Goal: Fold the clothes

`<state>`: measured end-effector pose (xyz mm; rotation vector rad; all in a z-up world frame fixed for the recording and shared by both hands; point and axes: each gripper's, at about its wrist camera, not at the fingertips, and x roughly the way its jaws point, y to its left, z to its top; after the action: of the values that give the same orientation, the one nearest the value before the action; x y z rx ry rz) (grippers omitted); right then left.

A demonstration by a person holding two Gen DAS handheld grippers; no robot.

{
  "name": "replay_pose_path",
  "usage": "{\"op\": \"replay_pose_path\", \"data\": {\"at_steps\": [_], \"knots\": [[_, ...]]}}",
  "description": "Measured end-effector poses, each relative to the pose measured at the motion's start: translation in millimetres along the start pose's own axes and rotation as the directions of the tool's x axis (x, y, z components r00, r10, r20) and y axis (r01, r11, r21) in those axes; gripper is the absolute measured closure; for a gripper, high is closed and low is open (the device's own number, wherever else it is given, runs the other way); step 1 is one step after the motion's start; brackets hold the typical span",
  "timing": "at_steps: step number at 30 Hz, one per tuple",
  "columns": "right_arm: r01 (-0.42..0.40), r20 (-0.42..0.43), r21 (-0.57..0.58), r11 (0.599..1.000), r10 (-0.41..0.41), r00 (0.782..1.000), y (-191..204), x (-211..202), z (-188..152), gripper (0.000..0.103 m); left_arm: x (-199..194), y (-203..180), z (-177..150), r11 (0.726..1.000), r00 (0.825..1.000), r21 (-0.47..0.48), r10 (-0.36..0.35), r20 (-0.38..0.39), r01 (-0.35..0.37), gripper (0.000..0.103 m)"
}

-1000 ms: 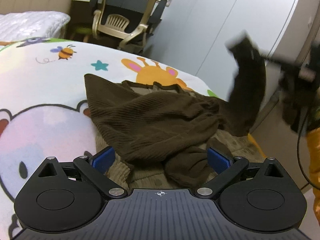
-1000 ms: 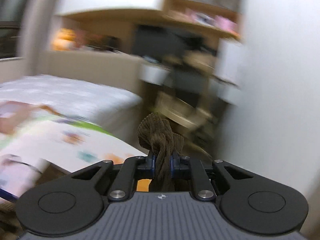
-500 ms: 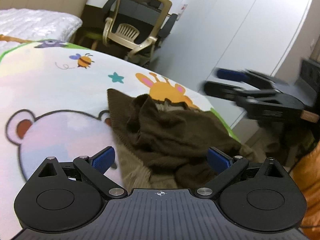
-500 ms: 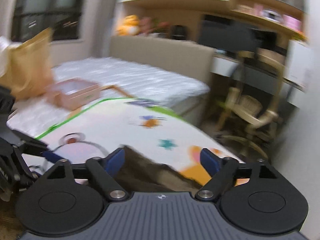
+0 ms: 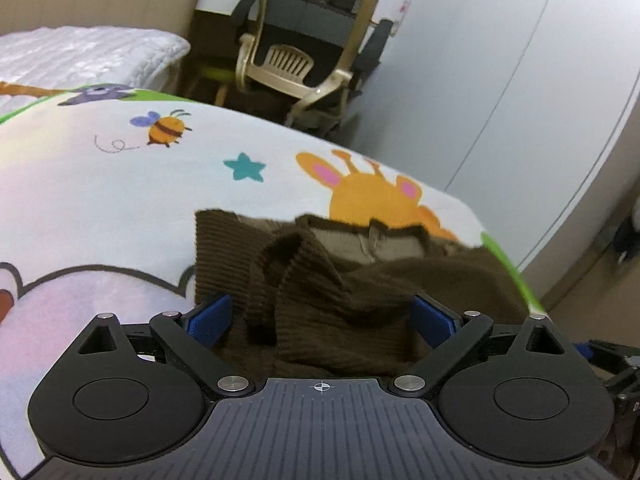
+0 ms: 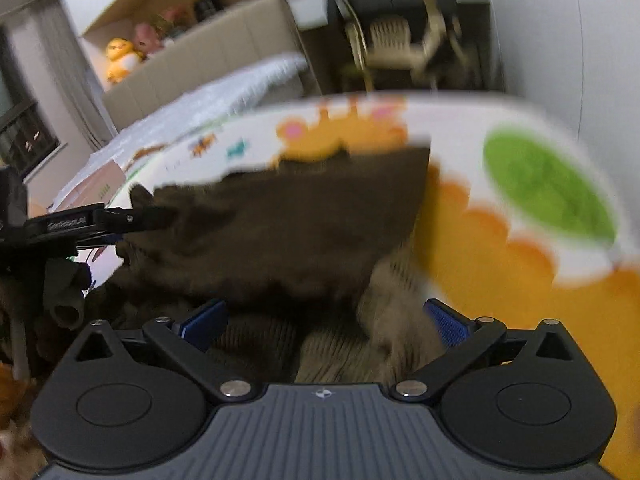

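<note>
A: Left gripper [image 5: 320, 316] is low over the brown knit sweater [image 5: 344, 280], jaws spread wide, blue pads [image 5: 210, 316] set out on either side of a bunched-up ridge of ribbed cloth.

B: Gripping anything?

A: Nothing. The cloth sits in the gap between the pads, loose, with neither pad pressing on it.

B: And the sweater itself?

A: Crumpled in a heap on the cartoon play mat [image 5: 100, 200], close to the mat's corner, right under the orange giraffe print. A lighter tan inner side shows at the neck opening.

B: Over on the right wrist view?

A: Blurry, but the right gripper [image 6: 324, 320] is parted wide as well, pads apart and holding nothing. Under and ahead of it lies the sweater [image 6: 280, 220], dark brown on top with a paler ribbed patch directly between the pads.

B: Can you see the other tool from there?

A: Yes, the left gripper [image 6: 132, 218] pokes in from the left edge, its tip at the sweater's far side.

B: Surroundings?

A: An office chair [image 5: 308, 48] beyond the mat, a white mattress [image 5: 80, 56] to the left.
</note>
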<state>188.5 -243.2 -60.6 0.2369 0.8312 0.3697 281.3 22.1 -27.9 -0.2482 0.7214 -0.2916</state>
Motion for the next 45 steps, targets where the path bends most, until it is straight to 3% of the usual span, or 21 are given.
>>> {"op": "replay_pose_path", "data": {"at_steps": [5, 8, 11, 14, 16, 19, 23, 24, 27, 28, 30, 32, 34, 35, 36, 38, 39, 41, 42, 45], "knots": [[0.046, 0.014, -0.034, 0.998, -0.046, 0.999, 12, 2, -5, 0.0, 1, -7, -3, 0.998, 0.999, 0.061, 0.034, -0.022, -0.033, 0.063], [0.069, 0.017, -0.094, 0.993, -0.068, 0.998, 20, 0, -10, 0.0, -9, -10, 0, 0.995, 0.999, 0.094, 0.043, 0.019, -0.045, 0.075], [0.058, 0.108, -0.139, 0.989, -0.043, 0.993, 28, -16, -1, 0.0, -20, -11, 6, 0.99, 0.997, 0.132, 0.051, 0.065, -0.059, 0.076], [0.13, 0.26, -0.231, 0.964, -0.067, 0.963, 45, -33, 21, 0.0, -23, -8, 10, 0.985, 0.995, 0.152, 0.069, 0.068, -0.079, 0.076], [0.191, 0.301, -0.281, 0.941, -0.103, 0.948, 53, -29, 36, 0.0, -21, -4, 10, 0.986, 0.996, 0.145, 0.072, 0.052, -0.079, 0.075], [0.233, 0.237, -0.294, 0.927, -0.165, 0.957, 46, -3, 42, 0.0, -15, 3, 6, 0.988, 0.996, 0.127, 0.092, 0.014, -0.093, 0.068], [0.276, 0.129, -0.303, 0.912, -0.248, 0.96, 32, 34, 47, 0.001, -22, 25, 5, 0.992, 0.994, 0.069, 0.111, -0.022, -0.109, 0.049], [0.286, 0.102, -0.306, 0.908, -0.268, 0.958, 29, 44, 48, 0.002, -27, 31, 7, 0.992, 0.994, 0.058, 0.112, -0.022, -0.11, 0.049], [0.219, 0.112, -0.176, 0.96, -0.202, 0.973, 10, 25, 64, 0.019, -45, 47, 16, 0.991, 0.991, 0.035, 0.131, 0.01, -0.132, 0.049], [0.18, 0.116, -0.127, 0.975, -0.165, 0.979, 3, 18, 70, 0.021, -47, 56, 22, 0.995, 0.995, -0.011, 0.096, 0.004, -0.096, 0.047], [0.13, 0.106, -0.065, 0.989, -0.123, 0.987, -9, 16, 80, 0.031, -42, 74, 31, 0.991, 0.999, -0.13, 0.002, -0.035, -0.006, 0.032], [0.117, 0.083, -0.052, 0.992, -0.112, 0.99, -14, 23, 85, 0.031, -29, 84, 35, 0.976, 0.997, -0.213, -0.054, -0.057, 0.04, 0.029], [0.115, 0.043, -0.064, 0.991, -0.113, 0.993, -17, 36, 87, 0.031, -15, 81, 31, 0.974, 0.995, -0.222, -0.072, -0.071, 0.055, 0.024], [0.107, 0.019, -0.066, 0.992, -0.106, 0.994, -18, 44, 87, 0.036, -8, 79, 29, 0.974, 0.994, -0.22, -0.078, -0.077, 0.06, 0.023], [0.1, 0.004, -0.071, 0.992, -0.1, 0.995, -17, 51, 87, 0.048, -1, 75, 27, 0.974, 0.992, -0.217, -0.088, -0.089, 0.067, 0.023], [0.088, -0.012, -0.083, 0.993, -0.089, 0.996, -11, 62, 88, 0.054, 12, 68, 24, 0.977, 0.989, -0.197, -0.104, -0.109, 0.081, 0.022], [0.089, -0.015, -0.099, 0.991, -0.091, 0.996, -6, 66, 90, 0.062, 15, 63, 25, 0.981, 0.988, -0.173, -0.107, -0.109, 0.087, 0.043], [0.101, -0.01, -0.136, 0.986, -0.103, 0.995, 4, 75, 97, 0.07, 22, 56, 27, 0.987, 0.988, -0.135, -0.103, -0.111, 0.088, 0.065], [0.106, -0.006, -0.146, 0.984, -0.108, 0.994, 7, 79, 102, 0.075, 26, 54, 29, 0.989, 0.989, -0.122, -0.094, -0.111, 0.08, 0.071], [0.116, 0.011, -0.148, 0.982, -0.116, 0.993, 11, 97, 123, 0.08, 40, 57, 45, 0.994, 0.994, -0.099, -0.05, -0.094, 0.04, 0.077]]}}
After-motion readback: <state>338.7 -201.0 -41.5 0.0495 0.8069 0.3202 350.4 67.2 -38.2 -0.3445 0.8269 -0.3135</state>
